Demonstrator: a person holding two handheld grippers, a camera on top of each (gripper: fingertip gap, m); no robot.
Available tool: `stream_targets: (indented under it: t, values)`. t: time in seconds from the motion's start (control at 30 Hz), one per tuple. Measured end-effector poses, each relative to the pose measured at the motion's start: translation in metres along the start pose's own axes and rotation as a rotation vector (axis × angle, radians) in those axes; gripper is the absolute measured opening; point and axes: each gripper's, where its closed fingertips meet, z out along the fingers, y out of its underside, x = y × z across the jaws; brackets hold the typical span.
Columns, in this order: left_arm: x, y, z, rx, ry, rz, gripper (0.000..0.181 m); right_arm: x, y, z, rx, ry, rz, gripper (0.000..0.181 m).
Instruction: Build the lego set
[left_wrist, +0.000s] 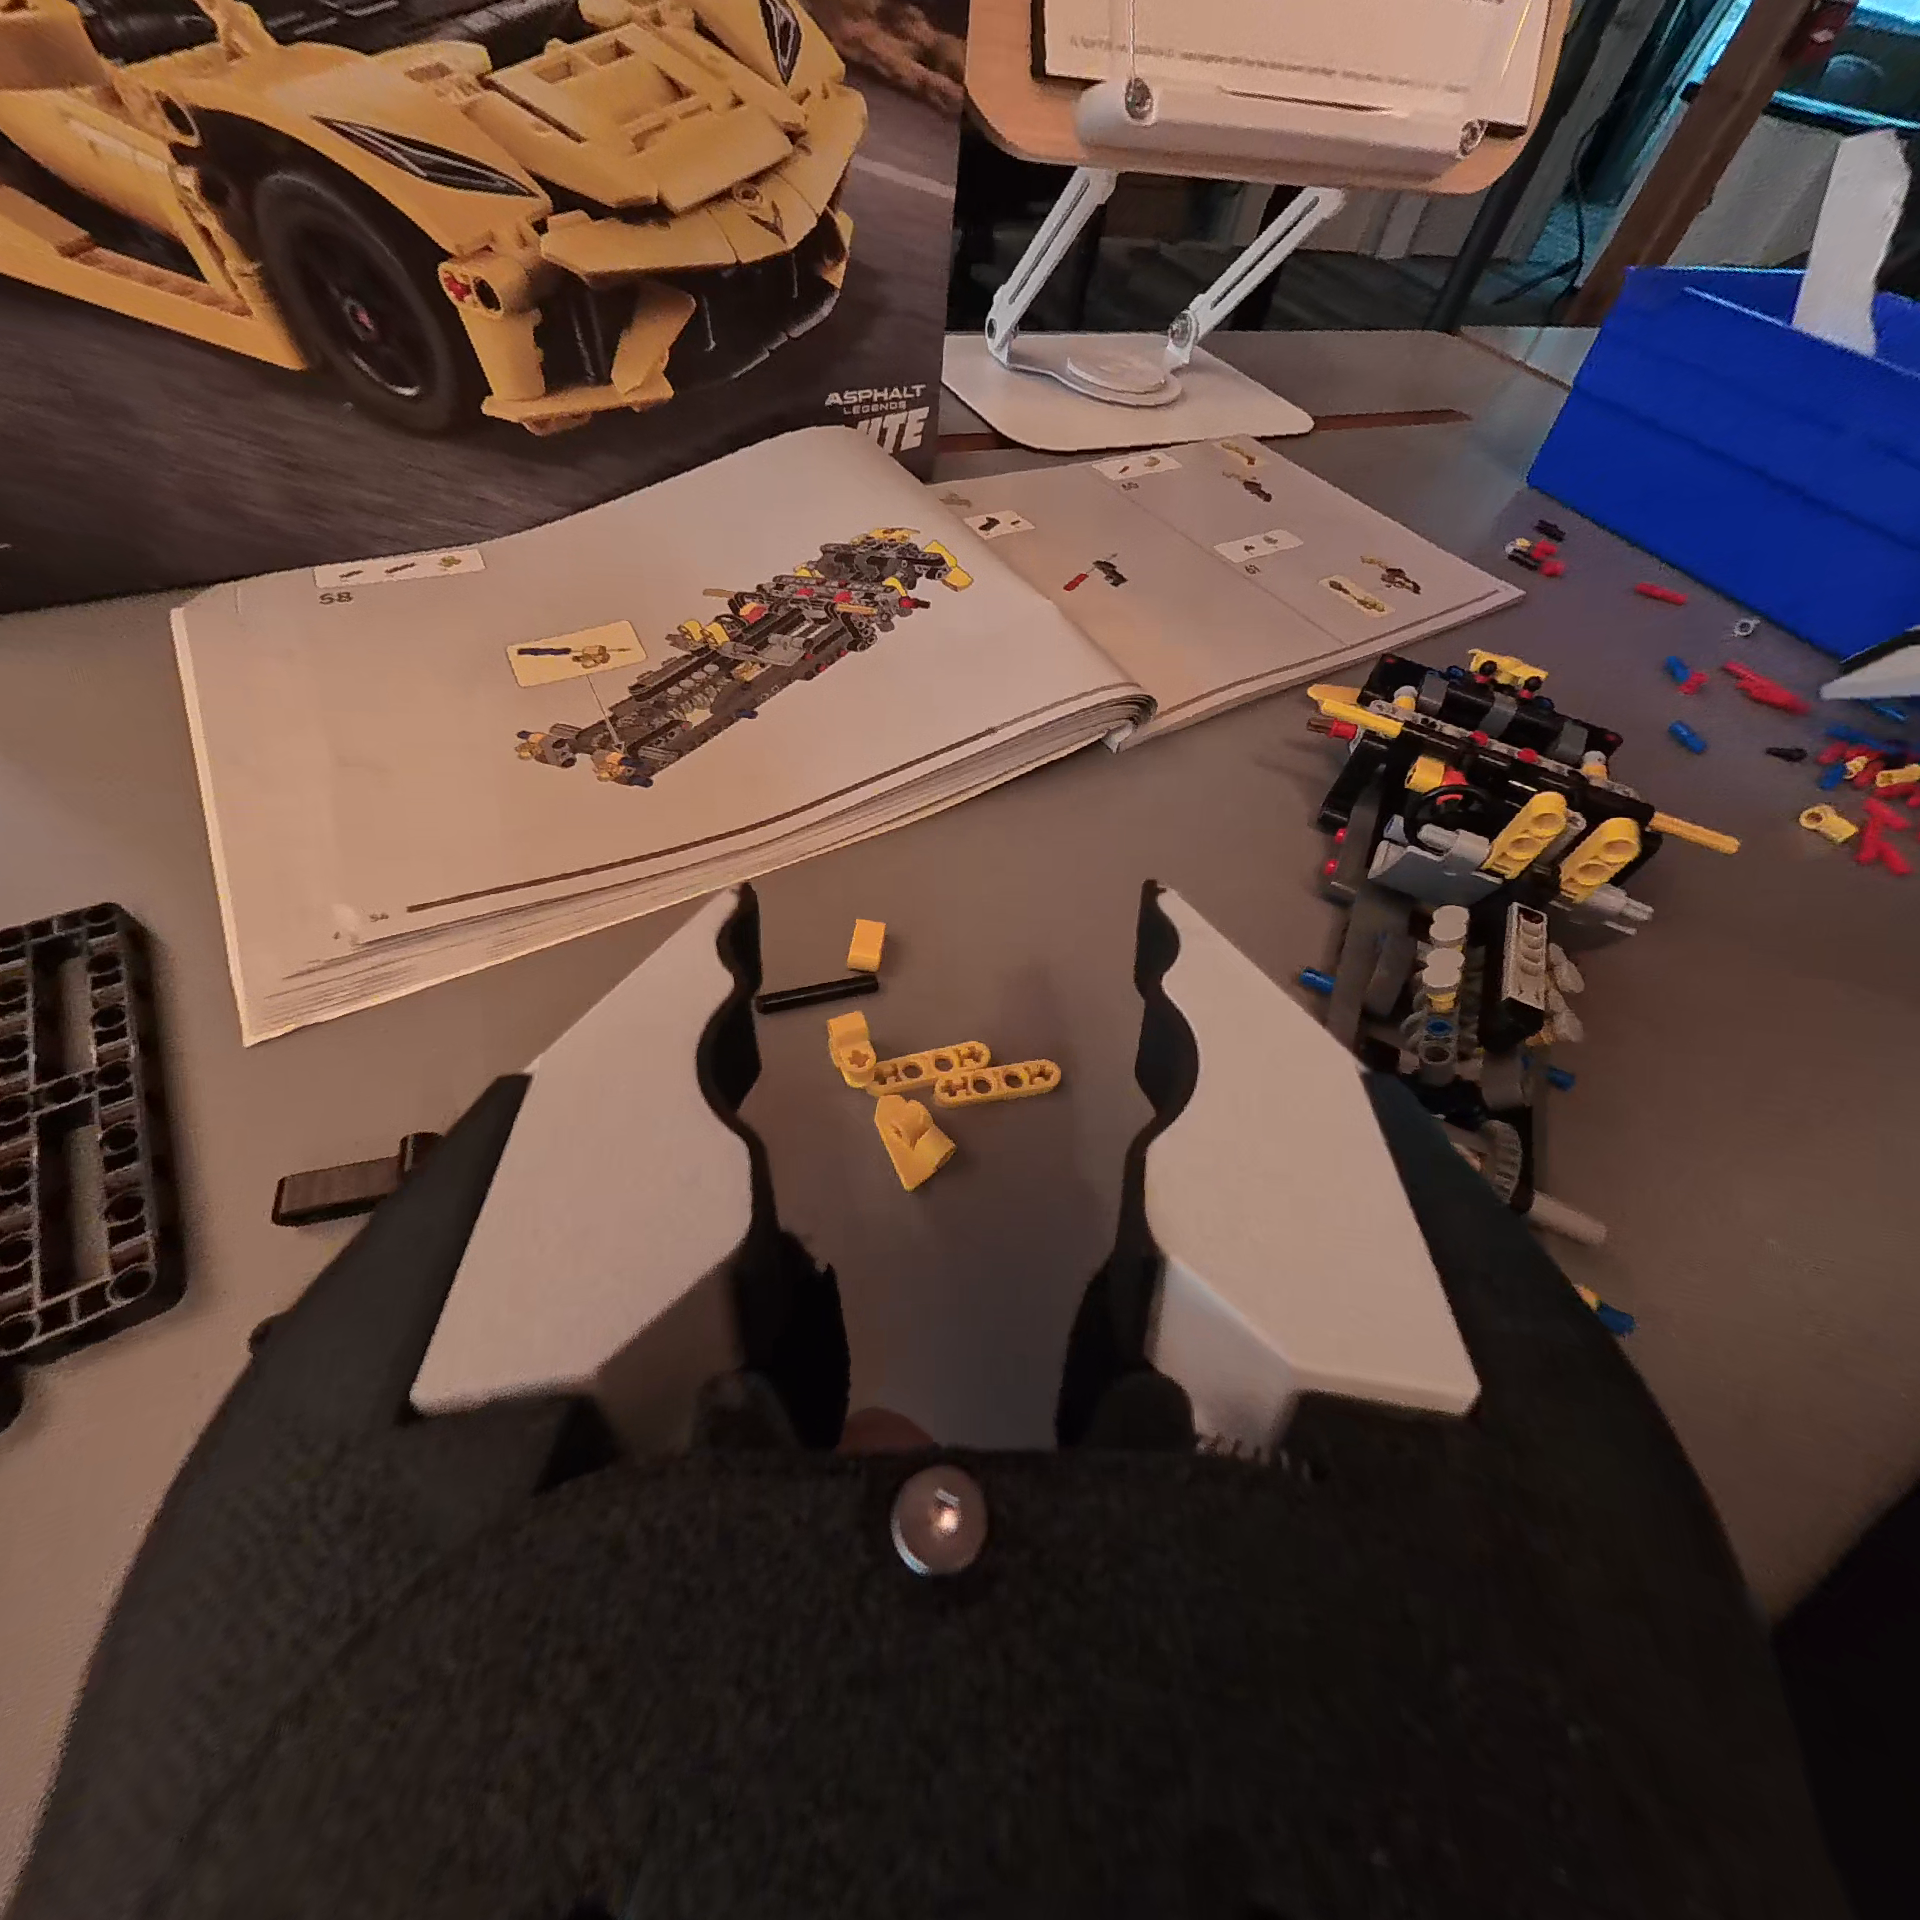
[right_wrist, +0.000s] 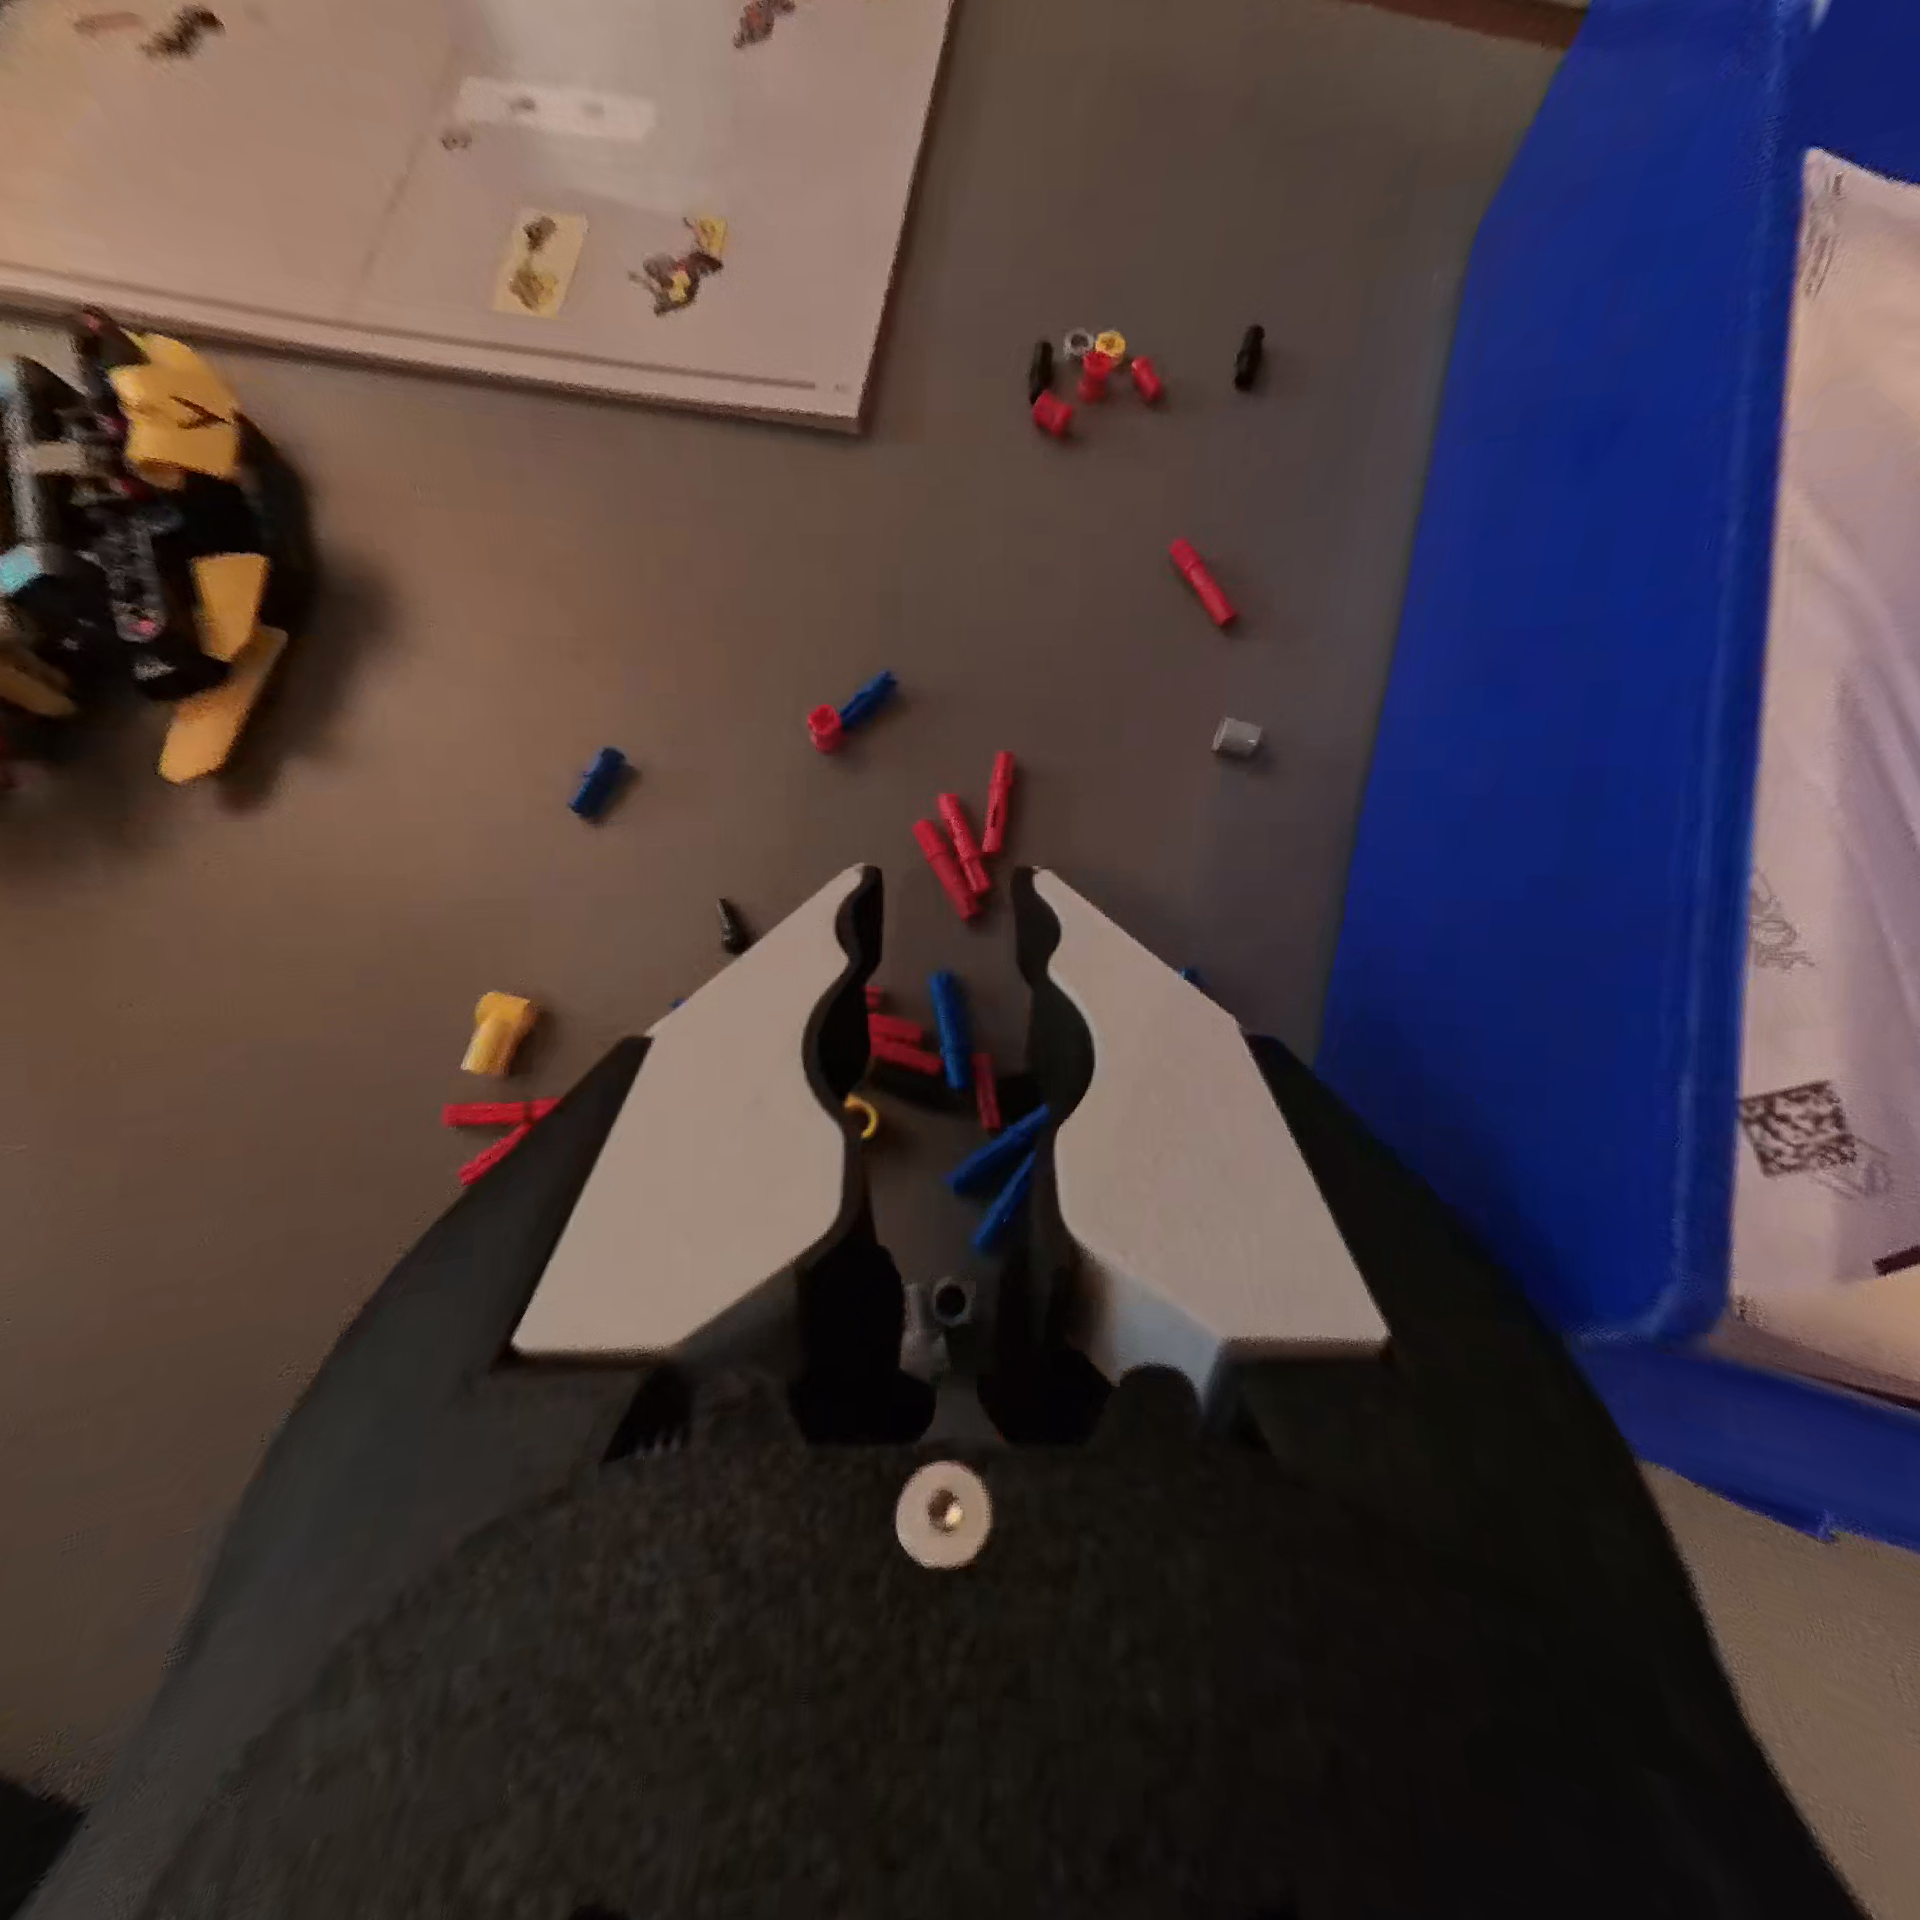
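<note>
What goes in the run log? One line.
left gripper: open, over small yellow plastic pieces | right gripper: open, over red pins

Left wrist view, counter:
- instruction booklet (left_wrist: 665, 717), open: 1
- set box (left_wrist: 416, 260), upright, far left: 1
- white stand (left_wrist: 1122, 384), far centre: 1
- blue bin (left_wrist: 1745, 447), far right: 1
- part-built model (left_wrist: 1475, 831), right: 1
- dark frame piece (left_wrist: 73, 1122), left: 1
- loose yellow pieces (left_wrist: 935, 1081), centre: 5
- black axle (left_wrist: 816, 997): 1

Right wrist view: red and blue pins (right_wrist: 961, 847) scattered; blur and the fingers prevent a firm count.
</note>
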Motion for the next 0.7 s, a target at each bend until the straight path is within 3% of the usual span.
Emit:
stream_targets:
  t: [0.2,0.53,0.63,0.7]
  values:
    - [0.001,0.003,0.002,-0.015,0.004,0.01,0.069,-0.001,0.01,0.012,-0.079,0.04,-0.018,0.021]
    - [0.001,0.001,0.002,-0.003,0.032,-0.035,0.062,-0.006,0.012,0.012,-0.066,0.013,0.006,0.004]
    - [0.002,0.0,0.001,0.008,0.032,-0.028,0.062,-0.021,0.005,0.006,-0.049,-0.065,0.011,0.004]
    - [0.003,0.0,0.001,0.006,0.031,-0.02,0.062,-0.054,-0.016,-0.008,0.048,-0.197,-0.046,0.004]
